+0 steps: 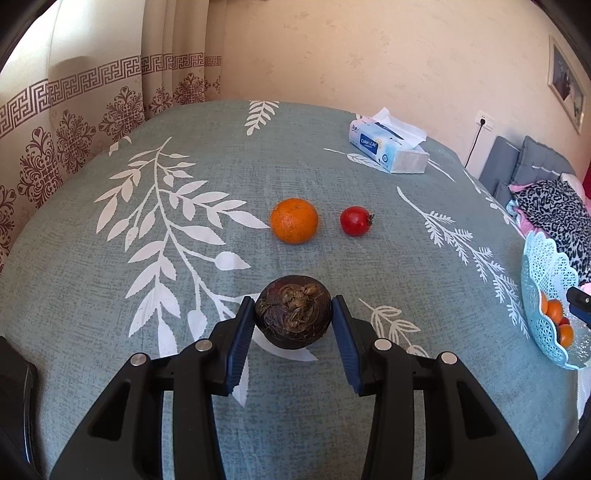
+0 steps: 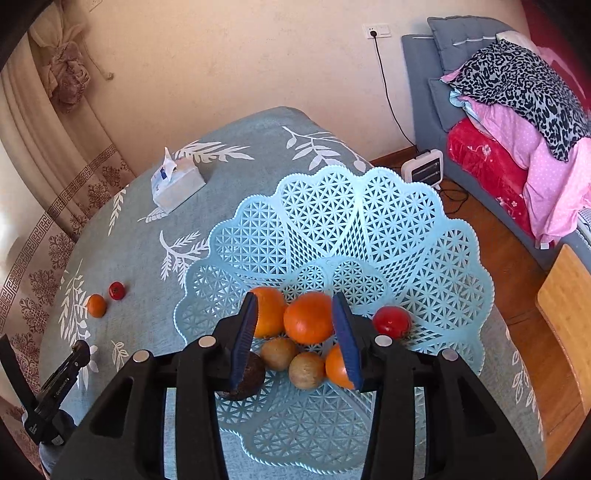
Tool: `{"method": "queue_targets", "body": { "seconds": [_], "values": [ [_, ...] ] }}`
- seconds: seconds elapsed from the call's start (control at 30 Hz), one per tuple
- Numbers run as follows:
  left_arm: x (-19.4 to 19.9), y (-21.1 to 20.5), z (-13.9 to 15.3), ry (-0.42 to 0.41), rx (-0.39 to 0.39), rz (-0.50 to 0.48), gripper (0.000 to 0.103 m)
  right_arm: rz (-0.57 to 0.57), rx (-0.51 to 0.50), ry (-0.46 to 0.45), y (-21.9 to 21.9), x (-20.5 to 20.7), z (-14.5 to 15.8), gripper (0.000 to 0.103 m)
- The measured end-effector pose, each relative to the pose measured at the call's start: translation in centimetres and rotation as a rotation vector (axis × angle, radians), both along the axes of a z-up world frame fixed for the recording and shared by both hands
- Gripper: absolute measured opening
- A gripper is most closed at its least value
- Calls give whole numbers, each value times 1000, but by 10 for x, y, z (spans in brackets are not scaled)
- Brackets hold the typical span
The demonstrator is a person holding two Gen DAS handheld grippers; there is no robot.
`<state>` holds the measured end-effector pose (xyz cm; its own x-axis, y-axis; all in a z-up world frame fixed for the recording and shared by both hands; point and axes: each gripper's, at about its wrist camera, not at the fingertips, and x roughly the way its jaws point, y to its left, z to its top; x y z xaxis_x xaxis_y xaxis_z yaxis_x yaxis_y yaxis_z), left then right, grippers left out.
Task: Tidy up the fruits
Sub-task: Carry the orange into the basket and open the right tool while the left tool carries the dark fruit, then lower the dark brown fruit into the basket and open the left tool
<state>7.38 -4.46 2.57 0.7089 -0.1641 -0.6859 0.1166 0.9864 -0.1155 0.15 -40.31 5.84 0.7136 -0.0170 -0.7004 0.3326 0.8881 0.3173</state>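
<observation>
— How are the tongs seen?
— The dark fruit (image 1: 293, 312) is flanked, ungripped, by the spread left gripper (image 1: 294, 314); the right gripper (image 2: 297, 321) is held unclenched over the basket (image 2: 436, 236) at the table edge (image 2: 495, 321).

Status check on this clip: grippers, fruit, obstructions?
Left gripper open around dark purple wrinkled fruit. Right gripper open, empty, above light-blue lattice plastic basket. Nothing blocking.

I see a cream plaster wall (image 2: 229, 62) behind the counter (image 1: 314, 147), which is draped in grey-green cloth with white leaf prints. Patterned beige curtains (image 1: 74, 122) hang at far left in daylight. At right, a grey sofa (image 2: 424, 85) piled with bedding (image 2: 517, 122) stands on the wooden floor (image 2: 509, 266), near a wall socket (image 2: 376, 31) and a small white heater (image 2: 424, 168).
</observation>
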Motion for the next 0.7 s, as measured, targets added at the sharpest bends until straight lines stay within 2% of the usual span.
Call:
{"method": "queue_targets", "body": {
  "seconds": [0.33, 0.7],
  "values": [
    [-18, -49, 19, -6, -14, -148, 43, -62, 27, -93, -18, -26, 6, 43],
    [-50, -138, 48, -47, -11, -384, 43, -123, -30, -147, -32, -48, 13, 43]
  ]
}}
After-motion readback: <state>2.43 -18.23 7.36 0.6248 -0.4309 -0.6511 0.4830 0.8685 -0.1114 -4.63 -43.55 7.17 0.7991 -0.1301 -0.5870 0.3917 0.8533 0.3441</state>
